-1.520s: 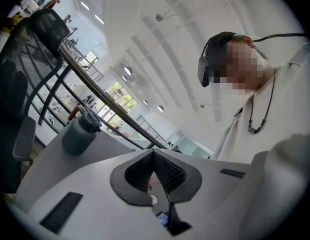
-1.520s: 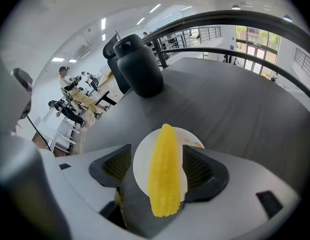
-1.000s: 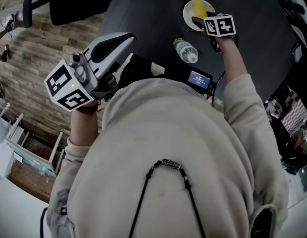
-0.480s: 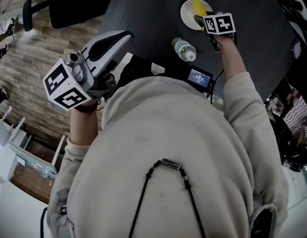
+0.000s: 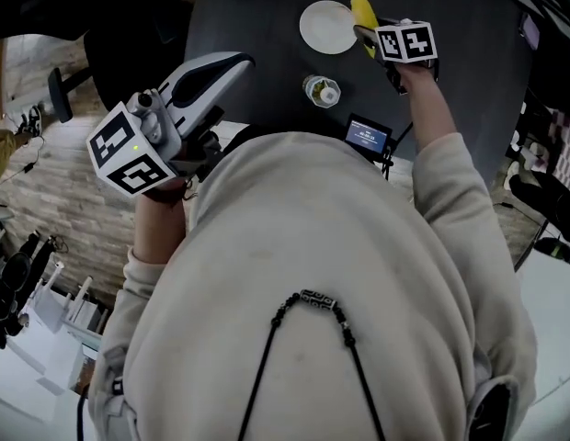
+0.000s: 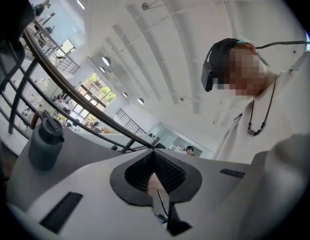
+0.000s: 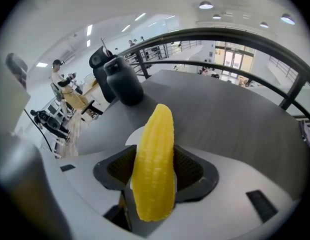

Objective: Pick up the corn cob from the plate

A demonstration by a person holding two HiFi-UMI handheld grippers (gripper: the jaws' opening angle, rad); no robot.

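Head view from above shows a person in a cream top at a dark bench (image 5: pixel 257 26), with one pair of tongs in each hand. The right tongs (image 5: pixel 366 31) reach out over the bench's far side and grip the yellow corn cob (image 5: pixel 362 9), which sits just beside the right edge of the white plate (image 5: pixel 324 26); the plate itself is bare. Right gripper view confirms the hold: the jaws have just been closing and now press their ribbed pads (image 7: pixel 187 166) on both sides of the corn cob (image 7: pixel 154 174), whose tapered end sticks out well past them, while a sliver of the plate (image 7: pixel 131 137) peeks out behind it on the left. Two dark bottles (image 7: pixel 120 81) stand further off on the bench (image 7: pixel 235 119). Nearer the person, a clear plastic bottle (image 5: pixel 321 91) stands upright, and a small device with a lit screen (image 5: pixel 368 136) lies beside it. The left tongs (image 5: pixel 232 61) are held off the bench's left edge; in the left gripper view the left tongs (image 6: pixel 154 154) have their tips together with nothing gripped, aimed towards a grey flask (image 6: pixel 45 144) and the ceiling.
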